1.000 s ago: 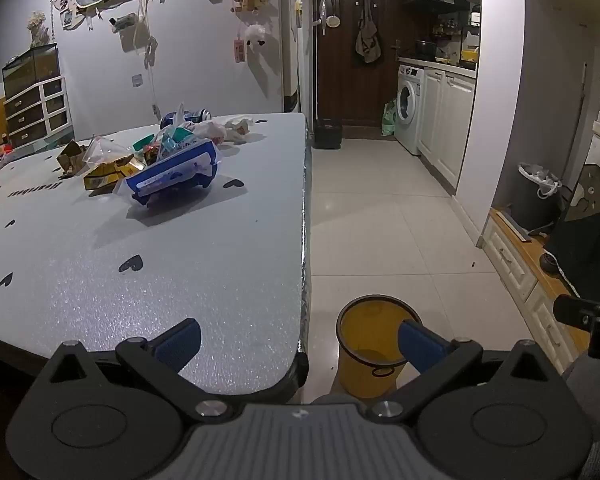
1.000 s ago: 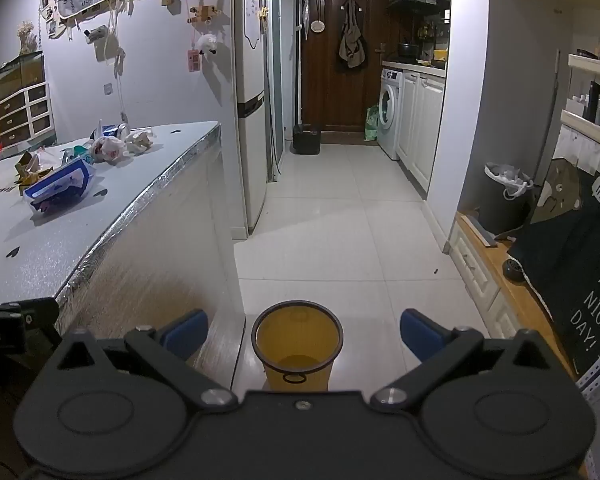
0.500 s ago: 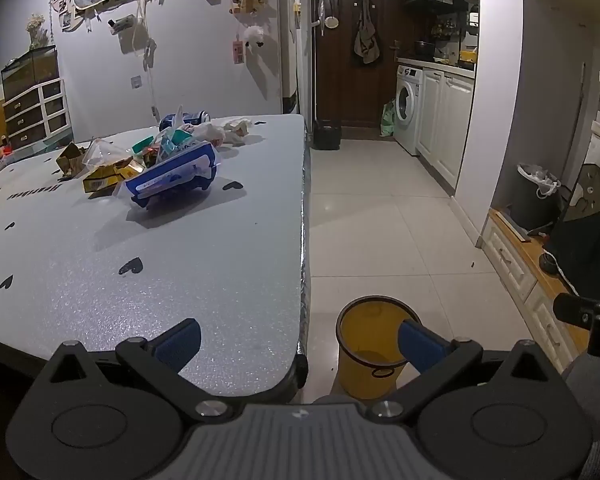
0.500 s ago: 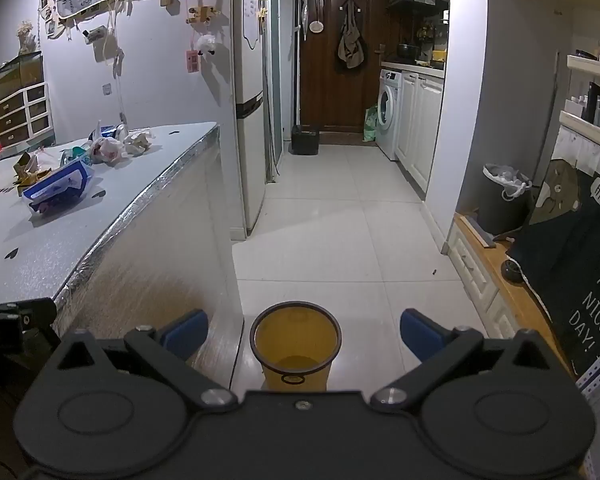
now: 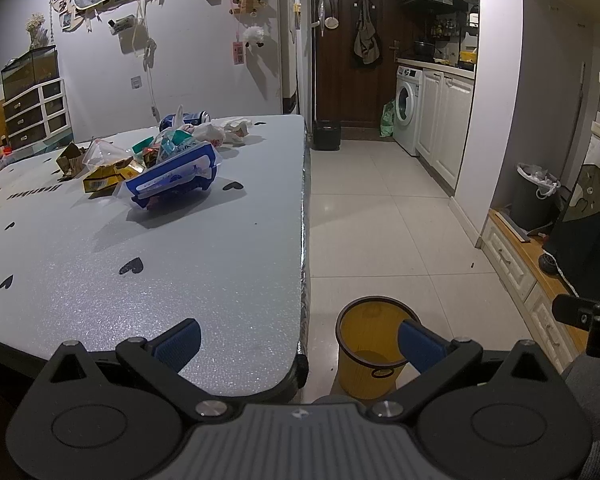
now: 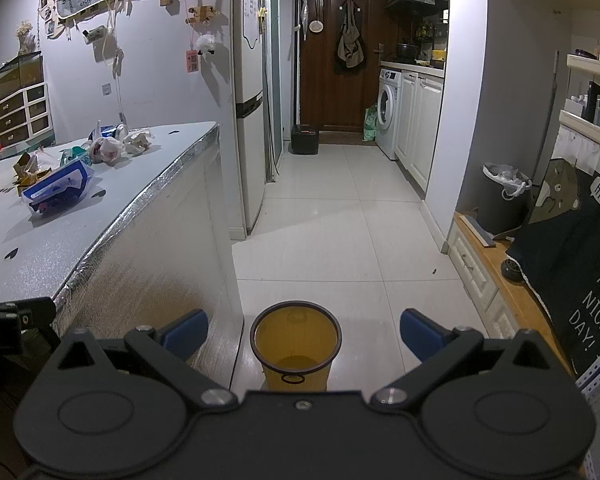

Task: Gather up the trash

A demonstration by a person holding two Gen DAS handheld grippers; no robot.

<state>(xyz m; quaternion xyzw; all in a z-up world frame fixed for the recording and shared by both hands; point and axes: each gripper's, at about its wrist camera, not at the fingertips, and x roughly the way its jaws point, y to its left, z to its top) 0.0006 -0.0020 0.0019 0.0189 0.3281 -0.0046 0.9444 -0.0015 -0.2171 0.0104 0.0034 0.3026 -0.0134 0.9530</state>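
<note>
Fingers of the left gripper and right gripper are spread wide and hold nothing. Far left on the table, the trash pile lies well apart from both; its loose blue wrapper may spill contents if pinched at one edge. Right, on the floor beside the table edge, stands the yellow bin; pieces dropped short would land on the tiles.

trash pile on table | bin on floor, right of table
</note>
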